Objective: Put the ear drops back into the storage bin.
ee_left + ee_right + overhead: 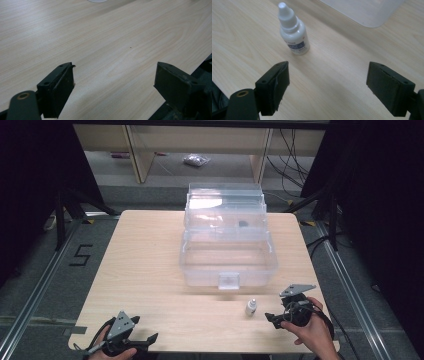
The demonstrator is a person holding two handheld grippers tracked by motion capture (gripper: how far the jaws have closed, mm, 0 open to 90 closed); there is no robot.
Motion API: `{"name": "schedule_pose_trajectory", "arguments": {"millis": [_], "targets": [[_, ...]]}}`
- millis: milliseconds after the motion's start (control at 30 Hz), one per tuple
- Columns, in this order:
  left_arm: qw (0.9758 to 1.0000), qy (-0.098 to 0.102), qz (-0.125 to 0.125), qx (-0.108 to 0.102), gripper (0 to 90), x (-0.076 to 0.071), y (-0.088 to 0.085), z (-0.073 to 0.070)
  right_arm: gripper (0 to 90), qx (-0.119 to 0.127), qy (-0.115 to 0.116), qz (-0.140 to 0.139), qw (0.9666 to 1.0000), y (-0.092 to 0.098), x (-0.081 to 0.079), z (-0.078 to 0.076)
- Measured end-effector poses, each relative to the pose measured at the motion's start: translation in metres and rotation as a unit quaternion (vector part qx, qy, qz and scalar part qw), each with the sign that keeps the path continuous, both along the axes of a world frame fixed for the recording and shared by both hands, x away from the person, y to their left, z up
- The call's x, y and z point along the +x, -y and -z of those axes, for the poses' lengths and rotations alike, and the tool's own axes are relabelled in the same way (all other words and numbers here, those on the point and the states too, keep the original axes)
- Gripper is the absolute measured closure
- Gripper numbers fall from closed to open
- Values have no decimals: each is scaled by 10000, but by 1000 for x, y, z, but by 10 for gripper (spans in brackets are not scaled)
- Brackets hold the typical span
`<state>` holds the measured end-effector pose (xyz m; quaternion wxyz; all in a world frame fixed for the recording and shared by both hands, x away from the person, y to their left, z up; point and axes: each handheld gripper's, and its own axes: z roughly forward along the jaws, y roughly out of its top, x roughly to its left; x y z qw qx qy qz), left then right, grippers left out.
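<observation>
The small white dropper bottle [252, 307] stood upright on the counter [150, 270], just in front of the clear plastic box [227, 250]. The right tool [272, 318] hovered near it, jaws wide apart and empty. The left tool [150, 339] rested at the counter's near edge, also gaping, holding nothing.

White dropper bottle [293, 31] — blue label
</observation>
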<state>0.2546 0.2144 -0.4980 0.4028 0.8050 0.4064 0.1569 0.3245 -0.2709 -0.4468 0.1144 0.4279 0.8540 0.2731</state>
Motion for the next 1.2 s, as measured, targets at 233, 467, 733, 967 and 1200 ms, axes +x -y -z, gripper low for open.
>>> {"name": "schedule_pose_trajectory", "arguments": {"millis": [233,467,733,967,1200], "targets": [[10000,31,-34,22,154,0,0,0,199,-342,-137,-391,9986,-12,3,-11],[10000,16,-39,-32,154,0,2,0,202,-592,-181,-693,9957,-36,10,-21],[9999,-12,-65,-90,154,0,2,1,212,-947,-403,-964,9900,-59,21,-20],[10000,3,-42,-74,154,0,3,1,230,-1099,-500,-1083,9868,-69,33,-11],[10000,-35,-22,21,154,1,2,1,247,-1167,-596,-1099,9853,-74,42,-5]]}}
